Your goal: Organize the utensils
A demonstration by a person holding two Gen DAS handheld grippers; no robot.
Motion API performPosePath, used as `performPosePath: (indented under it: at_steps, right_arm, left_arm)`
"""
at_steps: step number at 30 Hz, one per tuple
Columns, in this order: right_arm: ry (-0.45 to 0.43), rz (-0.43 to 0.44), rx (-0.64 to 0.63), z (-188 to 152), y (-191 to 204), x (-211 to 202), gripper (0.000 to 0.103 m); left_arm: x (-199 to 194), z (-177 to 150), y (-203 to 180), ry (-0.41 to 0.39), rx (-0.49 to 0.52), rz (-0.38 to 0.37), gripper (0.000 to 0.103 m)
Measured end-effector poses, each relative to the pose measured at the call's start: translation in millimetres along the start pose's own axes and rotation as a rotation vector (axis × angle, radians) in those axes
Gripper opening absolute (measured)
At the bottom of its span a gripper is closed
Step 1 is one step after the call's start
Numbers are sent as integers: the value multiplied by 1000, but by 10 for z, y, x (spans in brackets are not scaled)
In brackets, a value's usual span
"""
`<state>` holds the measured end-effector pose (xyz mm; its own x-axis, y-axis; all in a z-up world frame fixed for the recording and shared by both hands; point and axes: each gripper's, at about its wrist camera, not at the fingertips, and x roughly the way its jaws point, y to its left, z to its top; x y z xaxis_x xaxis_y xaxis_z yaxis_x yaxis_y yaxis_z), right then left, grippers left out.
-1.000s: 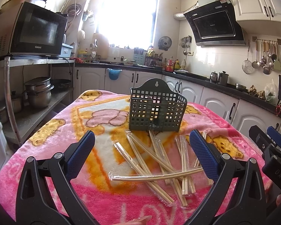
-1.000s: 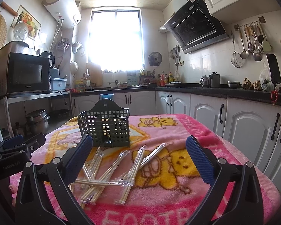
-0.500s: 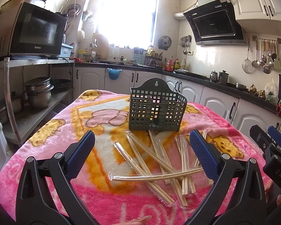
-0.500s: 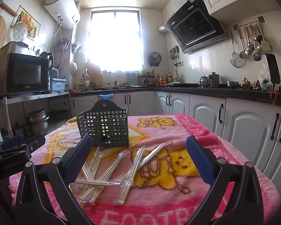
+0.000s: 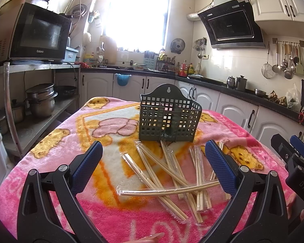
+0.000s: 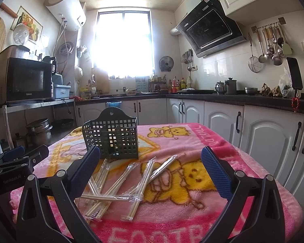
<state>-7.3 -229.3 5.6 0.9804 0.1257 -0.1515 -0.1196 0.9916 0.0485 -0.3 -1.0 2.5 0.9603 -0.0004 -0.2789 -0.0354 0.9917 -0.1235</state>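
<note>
A dark green slotted utensil basket (image 5: 169, 115) stands upright on a pink cartoon-bear blanket (image 5: 56, 141) covering a kitchen table, with a loose pile of plastic-wrapped chopstick pairs (image 5: 172, 174) lying crossed on the blanket just in front of it — none inside the basket. The left gripper (image 5: 153, 166) hovers above the pile's near edge, its blue-padded fingers (image 5: 88, 165) spread wide and holding nothing. The right gripper (image 6: 151, 168) hangs beside it, its fingers (image 6: 215, 172) equally wide apart and empty — the chopsticks (image 6: 119, 184) lie between and below them. A microwave (image 5: 39, 34) sits on a steel shelf at left
</note>
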Motion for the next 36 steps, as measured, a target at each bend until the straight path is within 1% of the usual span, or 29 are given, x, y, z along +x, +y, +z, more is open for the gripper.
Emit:
performPosePath:
  at_steps: [3,6,15,21,24,28,30,33,36]
  right_arm:
    - [4,1,-11,6,14,16,97]
    - [26,21,-26,28,25,74,97]
    - [71,85,-61,147,176,255,97]
    - [156,138,-56,207,230,536,97]
    - [198,162,-49,254,250,705,97]
    - [251,180,-22,287,224,903,97]
    - [279,186,-5,293,197,1003,97]
    - [316,187,5,301,140,1148,97]
    - [347,167,-17,289,93,1295,97]
  left_arm:
    - [-4,28,5,-2,2,7,94]
    - [27,66,62,3,-8,9,94]
    - [245,237,405,46,-38,43,94]
    - [402,366,513,86,-39,40,94]
    - [506,420,499,116,-32,17,94]
    - [653,476,443,148,-13,11,94]
    - [727,487,440,155,-21,-14,94]
    - [864,513,435,186,-35,-50,94]
    - [1022,517,459,216,-77,-97,94]
